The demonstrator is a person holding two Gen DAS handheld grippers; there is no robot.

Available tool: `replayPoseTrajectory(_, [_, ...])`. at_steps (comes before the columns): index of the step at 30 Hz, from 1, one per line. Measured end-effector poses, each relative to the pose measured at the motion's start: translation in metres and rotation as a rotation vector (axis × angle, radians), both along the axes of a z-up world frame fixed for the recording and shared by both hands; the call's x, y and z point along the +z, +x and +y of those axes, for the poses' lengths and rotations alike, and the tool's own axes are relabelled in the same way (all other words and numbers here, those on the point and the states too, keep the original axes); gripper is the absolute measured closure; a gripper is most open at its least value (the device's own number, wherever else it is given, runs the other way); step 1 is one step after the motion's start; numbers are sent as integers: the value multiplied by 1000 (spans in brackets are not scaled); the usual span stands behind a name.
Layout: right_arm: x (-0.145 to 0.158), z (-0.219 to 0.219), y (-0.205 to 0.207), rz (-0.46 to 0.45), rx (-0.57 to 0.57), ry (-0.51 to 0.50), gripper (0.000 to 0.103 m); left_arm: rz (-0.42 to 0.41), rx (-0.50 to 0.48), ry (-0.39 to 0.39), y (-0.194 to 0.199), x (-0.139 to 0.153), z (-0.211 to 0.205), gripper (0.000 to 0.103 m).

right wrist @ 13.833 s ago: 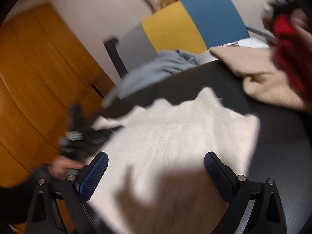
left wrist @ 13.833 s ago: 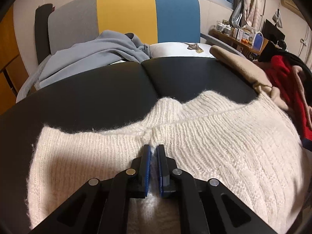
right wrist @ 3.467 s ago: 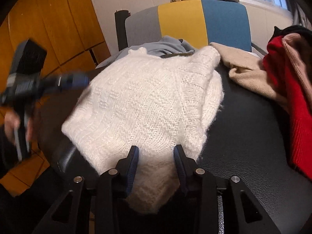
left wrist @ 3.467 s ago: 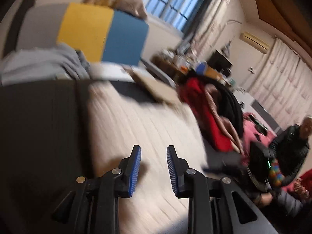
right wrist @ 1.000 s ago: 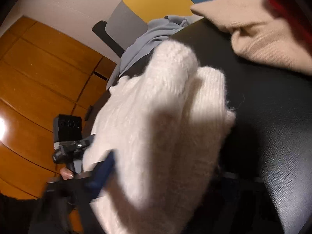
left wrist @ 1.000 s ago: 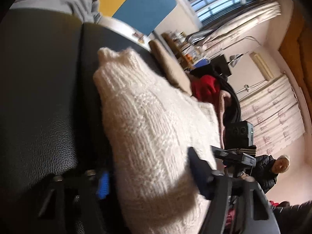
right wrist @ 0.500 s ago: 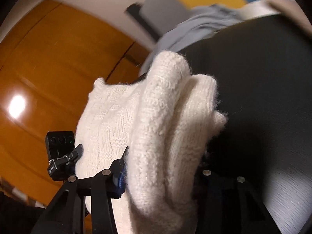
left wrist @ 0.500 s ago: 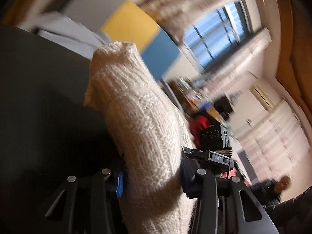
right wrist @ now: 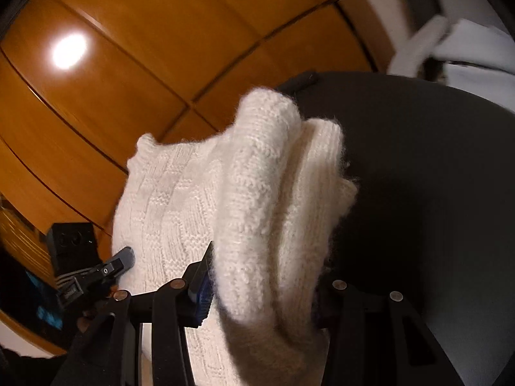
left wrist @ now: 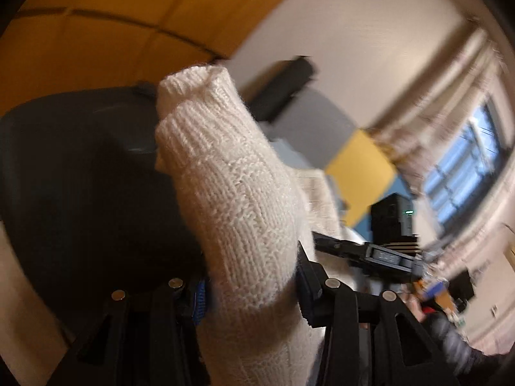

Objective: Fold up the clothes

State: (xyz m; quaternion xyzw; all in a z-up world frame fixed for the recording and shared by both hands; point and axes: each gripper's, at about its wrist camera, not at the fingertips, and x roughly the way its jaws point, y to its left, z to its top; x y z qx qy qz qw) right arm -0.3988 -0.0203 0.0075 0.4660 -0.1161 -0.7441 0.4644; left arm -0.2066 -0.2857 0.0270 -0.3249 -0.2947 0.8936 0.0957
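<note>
A folded cream knit sweater (left wrist: 238,199) is carried between both grippers, lifted clear of the black leather seat (left wrist: 80,177). My left gripper (left wrist: 252,286) is shut on one thick folded end; the knit bulges forward between its blue-padded fingers (left wrist: 200,296). My right gripper (right wrist: 260,296) is shut on the other end of the sweater (right wrist: 257,193), whose folds stick out past the pads and hide the right finger. Each wrist view shows the other gripper clamped on the far end, the right gripper (left wrist: 379,254) in the left wrist view and the left gripper (right wrist: 93,270) in the right wrist view.
Orange wooden cabinet doors (right wrist: 145,64) fill the side toward which both views face. A grey, yellow and blue backrest (left wrist: 357,157) and a window (left wrist: 463,173) lie at the right of the left wrist view. Grey cloth (right wrist: 466,48) lies at the seat's far edge.
Both grippers closed on the folded sweater, lifted it off the seat and swung it toward the wooden cabinets. The beige and red clothes have left both views.
</note>
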Motion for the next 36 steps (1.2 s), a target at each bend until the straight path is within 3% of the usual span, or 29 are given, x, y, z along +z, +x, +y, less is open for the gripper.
replayPoseTrajectory(3, [-24, -41, -17, -1, -16, 101, 56, -83, 81, -30, -16, -34, -21, 59])
replayPoseTrajectory(5, [-43, -53, -25, -14, -36, 129, 53, -119, 115, 22, -19, -55, -34, 58])
replayPoseTrajectory(6, [-45, -53, -30, -19, -47, 116, 46, -118, 122, 25, -19, -57, -34, 57])
replayPoseTrajectory(7, [-47, -53, -33, -23, -57, 103, 31, -117, 129, 28, -19, -60, -35, 57])
replayPoseTrajectory(10, [-46, -47, -29, -28, -64, 115, 24, -134, 133, 16, -21, -57, -31, 53])
replayPoseTrajectory(12, [-28, -38, -32, 44, -80, 140, 24, -155, 145, 14, -19, -50, -24, 52])
replayPoseTrajectory(14, [2, -30, -19, 201, -77, 167, 25, -165, 185, 10, -11, -39, -27, 52])
replayPoseTrajectory(18, [50, -33, 23, 397, 66, 146, 31, -29, 256, -98, 9, -4, -24, 56])
replayPoseTrajectory(21, [48, -63, 54, 459, 199, 219, 37, 40, 192, -152, -1, 12, 0, 56])
replayPoseTrajectory(23, [31, -75, 61, 446, 241, 288, 38, 2, 153, -190, -15, 6, 12, 56])
replayPoseTrajectory(26, [-8, -82, 62, 374, 241, 388, 38, -141, 108, -227, -33, -26, 32, 58])
replayPoseTrajectory(27, [-22, -83, 62, 349, 235, 417, 36, -138, 117, -257, -30, -33, 36, 59])
replayPoseTrajectory(32, [-33, -67, 60, 348, 145, 320, 35, -126, 175, -338, -37, -41, 46, 58])
replayPoseTrajectory(36, [-21, -76, 62, 366, 75, 329, 34, -154, 210, -394, -36, -32, 49, 57])
